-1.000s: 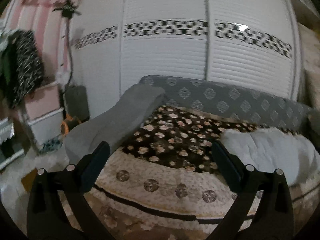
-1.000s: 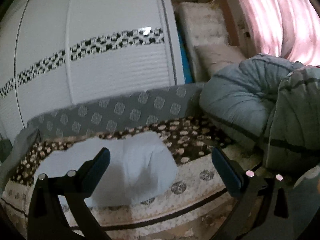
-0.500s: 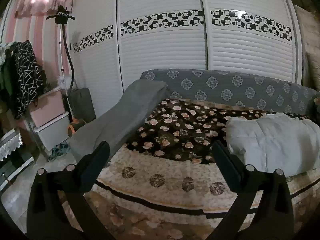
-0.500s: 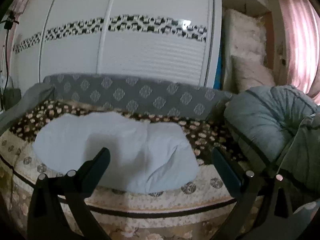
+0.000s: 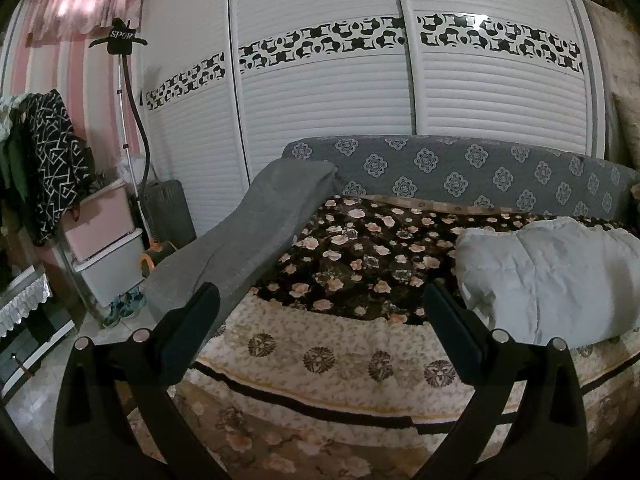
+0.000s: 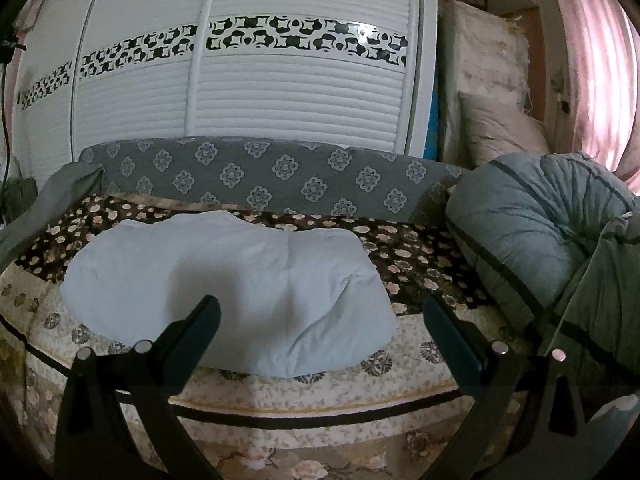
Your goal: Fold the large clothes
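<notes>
facing a bed (image 5: 340, 344) bearing a pale blue garment (image 6: 224, 284).
left gripper (image 5: 320, 304) and right gripper (image 6: 320, 308) both spread apart, empty, above the near edge.

A floral-covered bed (image 6: 280, 392) carries a pale blue garment (image 6: 224, 280) and grey quilts (image 6: 532, 240).

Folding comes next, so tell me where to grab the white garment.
Probably grip the white garment at its near edge, coming from the front of the bed. That edge lies closest to both open grippers, and the puffy fabric there looks easy to pinch.
</notes>
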`<state>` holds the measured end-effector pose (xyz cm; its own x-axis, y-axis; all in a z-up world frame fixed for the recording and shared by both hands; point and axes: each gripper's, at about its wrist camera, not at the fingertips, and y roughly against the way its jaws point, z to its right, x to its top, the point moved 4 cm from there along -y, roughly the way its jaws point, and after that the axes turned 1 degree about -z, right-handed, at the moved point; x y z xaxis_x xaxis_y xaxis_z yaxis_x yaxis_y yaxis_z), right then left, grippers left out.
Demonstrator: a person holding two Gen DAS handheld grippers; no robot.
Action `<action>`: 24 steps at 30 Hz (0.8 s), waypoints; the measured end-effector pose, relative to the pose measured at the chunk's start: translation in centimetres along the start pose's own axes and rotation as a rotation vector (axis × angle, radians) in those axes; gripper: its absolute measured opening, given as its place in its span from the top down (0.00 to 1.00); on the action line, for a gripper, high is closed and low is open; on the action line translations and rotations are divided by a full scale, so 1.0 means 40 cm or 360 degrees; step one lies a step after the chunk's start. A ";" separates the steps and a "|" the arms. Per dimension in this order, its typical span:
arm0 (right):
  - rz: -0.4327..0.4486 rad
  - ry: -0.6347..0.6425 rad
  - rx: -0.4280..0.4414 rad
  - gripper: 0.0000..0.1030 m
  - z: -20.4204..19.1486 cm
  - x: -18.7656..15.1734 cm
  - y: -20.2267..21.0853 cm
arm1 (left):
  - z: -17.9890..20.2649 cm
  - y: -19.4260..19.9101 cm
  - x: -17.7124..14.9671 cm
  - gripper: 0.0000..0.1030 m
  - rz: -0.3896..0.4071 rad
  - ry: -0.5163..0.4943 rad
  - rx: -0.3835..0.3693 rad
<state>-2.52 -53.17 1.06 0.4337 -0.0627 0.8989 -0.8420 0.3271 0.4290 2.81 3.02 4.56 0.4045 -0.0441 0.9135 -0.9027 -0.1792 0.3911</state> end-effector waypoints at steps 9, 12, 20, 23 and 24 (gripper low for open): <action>-0.0002 0.0000 -0.0008 0.02 -0.003 -0.004 -0.005 | 0.007 -0.002 -0.002 0.03 0.0005 -0.0021 -0.0016; -0.0003 0.0006 -0.0011 0.02 -0.009 -0.007 -0.006 | 0.011 -0.005 -0.002 0.03 0.0001 -0.0029 -0.0025; 0.0007 -0.0012 -0.0026 0.02 -0.007 -0.010 -0.004 | 0.017 -0.008 -0.004 0.03 -0.0014 -0.0041 -0.0035; 0.0006 -0.0009 -0.0027 0.02 -0.006 -0.012 -0.006 | 0.018 -0.012 -0.004 0.03 -0.0022 -0.0045 -0.0040; 0.0009 -0.0008 -0.0027 0.02 -0.006 -0.011 -0.004 | 0.018 -0.012 -0.005 0.03 -0.0024 -0.0044 -0.0042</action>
<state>-2.48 -52.96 0.56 0.4272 -0.0652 0.9018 -0.8390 0.3432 0.4223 3.26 2.43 4.09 0.4215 -0.0688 0.9042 -0.9000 -0.1541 0.4078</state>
